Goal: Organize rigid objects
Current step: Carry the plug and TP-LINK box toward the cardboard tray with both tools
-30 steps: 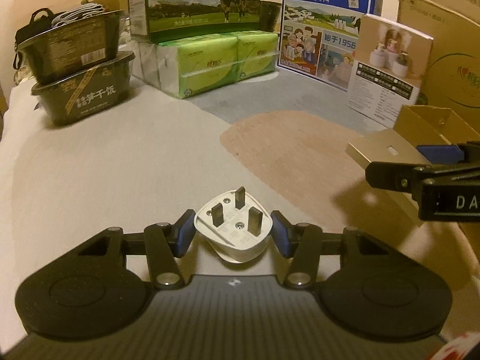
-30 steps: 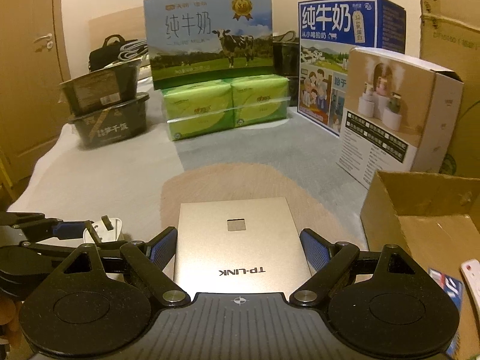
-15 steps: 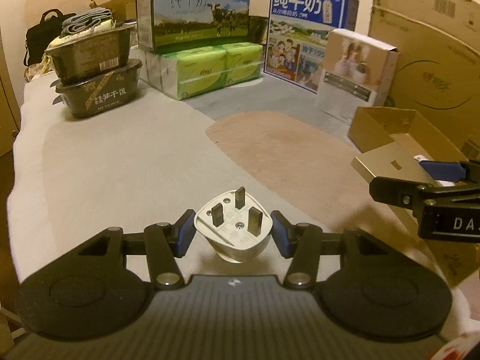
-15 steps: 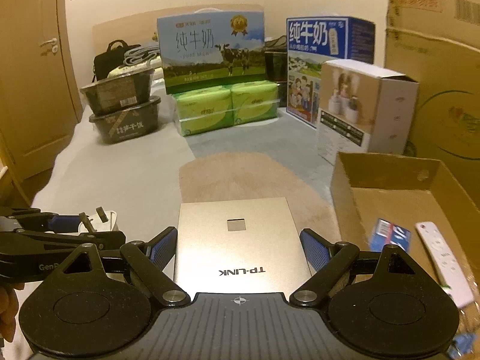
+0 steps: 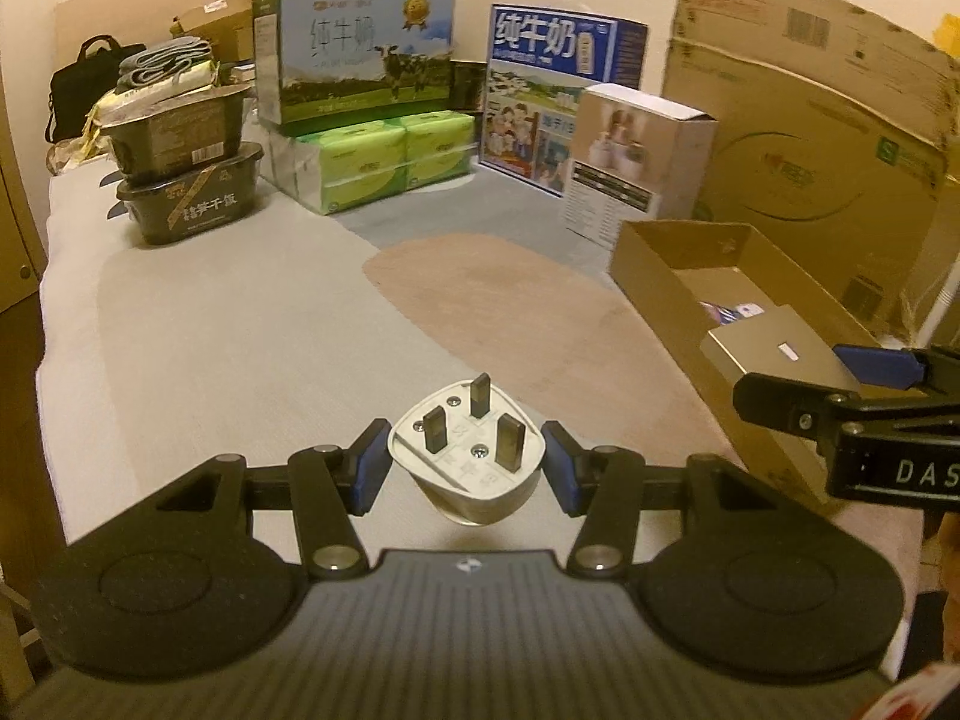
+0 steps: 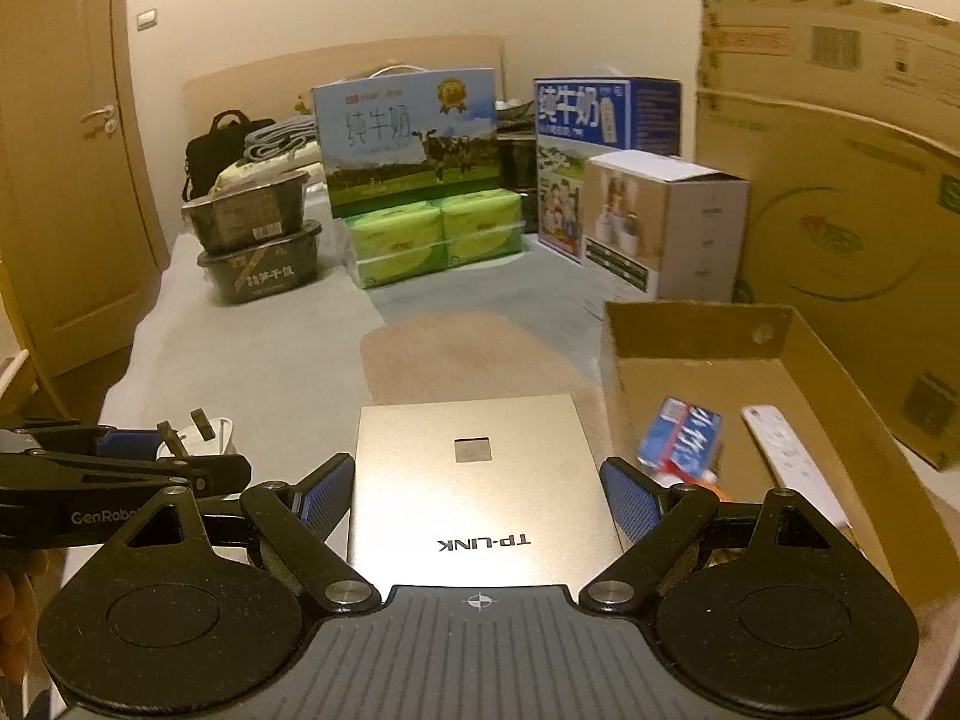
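Both grippers are carrying loads toward the box. The left gripper (image 5: 467, 468) is clamped on the plug (image 5: 468, 450), blue pads pressing its white sides, three pins facing up and away; it sits centre-bottom of the left wrist view, clear of the bed cover (image 5: 240, 330). The right gripper (image 6: 477, 498) is clamped on the TP-Link unit (image 6: 480, 480), a flat gold slab, pads on its two long edges, jaws standing wide because the slab is wide.

What changed vs a sec ago: grips same, no slip, plug and slab sit the same between the pads. The view is what moved. The milk cartons (image 5: 360, 78) and tissue packs (image 5: 384, 162) at upper centre look smaller and farther back, more of the bed shows, and the open cardboard box (image 6: 690, 324) has come much more into frame, lower right in the right wrist view, right-middle in the left one. So both hands have risen and pulled back/over toward the box.

Inside the box: a small blue packet (image 6: 681, 435) and a white remote (image 6: 786, 456) already lie on the floor of it, so sorting is partway done, I'd judge.

Meaning for the task: this looks like the transport leg, with drop-off next. In the left wrist view the slab's far end already overlaps the box's near wall. The plug is well left of the box. Watch: the slab could land on the remote or packet; free floor looks to be toward the box's far end.
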`<state>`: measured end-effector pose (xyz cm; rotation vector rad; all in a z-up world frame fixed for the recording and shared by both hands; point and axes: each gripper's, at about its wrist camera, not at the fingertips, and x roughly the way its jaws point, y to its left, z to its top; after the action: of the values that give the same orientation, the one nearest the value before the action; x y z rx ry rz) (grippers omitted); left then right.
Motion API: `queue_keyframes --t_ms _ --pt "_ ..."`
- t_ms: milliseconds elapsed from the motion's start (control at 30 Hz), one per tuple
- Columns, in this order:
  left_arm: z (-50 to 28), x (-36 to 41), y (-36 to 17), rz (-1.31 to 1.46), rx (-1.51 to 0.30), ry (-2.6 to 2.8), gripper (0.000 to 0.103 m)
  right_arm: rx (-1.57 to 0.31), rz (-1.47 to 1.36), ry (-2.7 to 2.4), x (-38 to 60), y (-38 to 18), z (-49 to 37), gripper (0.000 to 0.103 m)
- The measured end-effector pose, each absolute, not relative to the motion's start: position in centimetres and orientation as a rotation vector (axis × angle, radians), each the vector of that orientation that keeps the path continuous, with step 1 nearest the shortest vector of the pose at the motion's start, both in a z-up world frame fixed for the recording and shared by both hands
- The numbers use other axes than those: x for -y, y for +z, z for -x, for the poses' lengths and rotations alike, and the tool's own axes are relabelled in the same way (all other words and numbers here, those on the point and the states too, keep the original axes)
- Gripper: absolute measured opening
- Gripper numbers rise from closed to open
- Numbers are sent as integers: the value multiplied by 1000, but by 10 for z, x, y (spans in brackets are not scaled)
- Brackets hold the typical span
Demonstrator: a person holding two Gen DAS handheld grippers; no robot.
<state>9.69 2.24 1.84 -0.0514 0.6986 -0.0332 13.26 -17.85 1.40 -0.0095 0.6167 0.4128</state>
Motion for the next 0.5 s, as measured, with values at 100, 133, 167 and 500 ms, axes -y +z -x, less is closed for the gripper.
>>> queue_keyframes --t_ms 100,133,167,500 --pt "-81 -12 22 52 -698 -42 50 -616 -2 399 190 19 -118 87" --pt "-77 -9 23 50 -698 -46 50 -616 0 394 194 20 -113 87" --pt "-72 -5 24 46 -698 -48 50 -615 3 389 197 22 -108 87" --pt "-42 28 26 60 -707 -103 50 -624 -19 347 239 24 -68 87"
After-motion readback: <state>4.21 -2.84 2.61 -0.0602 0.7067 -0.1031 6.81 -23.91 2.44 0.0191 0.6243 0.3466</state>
